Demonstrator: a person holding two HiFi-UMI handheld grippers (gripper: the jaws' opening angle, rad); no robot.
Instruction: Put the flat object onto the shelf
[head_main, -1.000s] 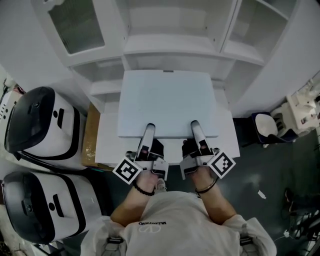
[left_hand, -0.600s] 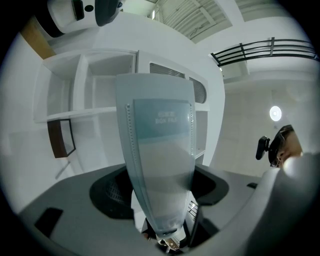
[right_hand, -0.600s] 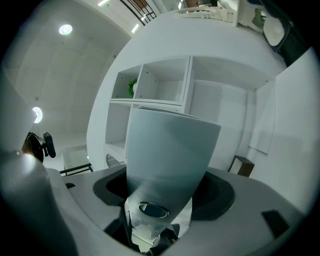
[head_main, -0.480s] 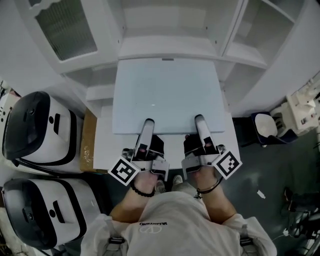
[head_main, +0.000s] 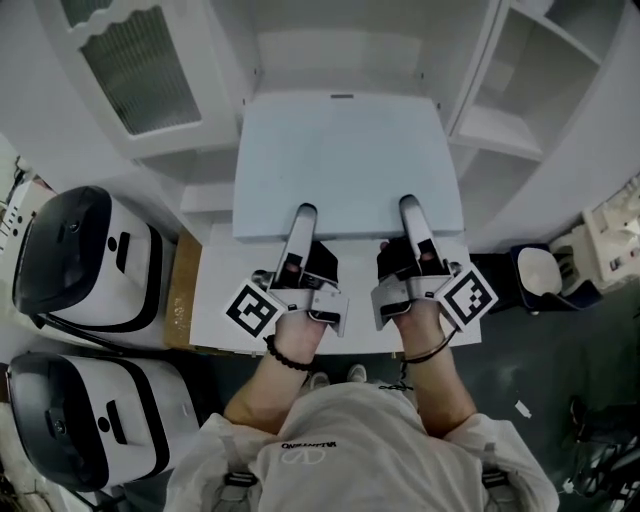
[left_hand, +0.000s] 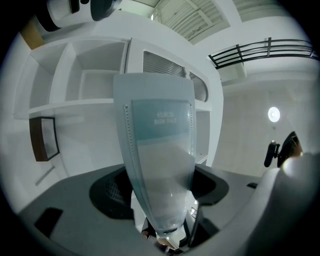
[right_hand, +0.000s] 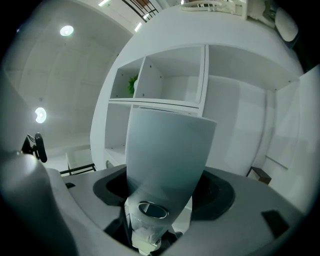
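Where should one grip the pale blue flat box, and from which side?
Grip the flat box by its near edge, coming from that side, as the left hand-held gripper and right hand-held gripper do: it is wide and thin, so two spaced grips should keep it level.

A central bay of the shelf (head_main: 335, 55) is left open ahead, bounded by white uprights (head_main: 470, 75). Its width is nearly matched by the flat object (head_main: 345, 160). Passage at the left is narrowed by a glazed door (head_main: 135, 70) and two machines (head_main: 85, 260).
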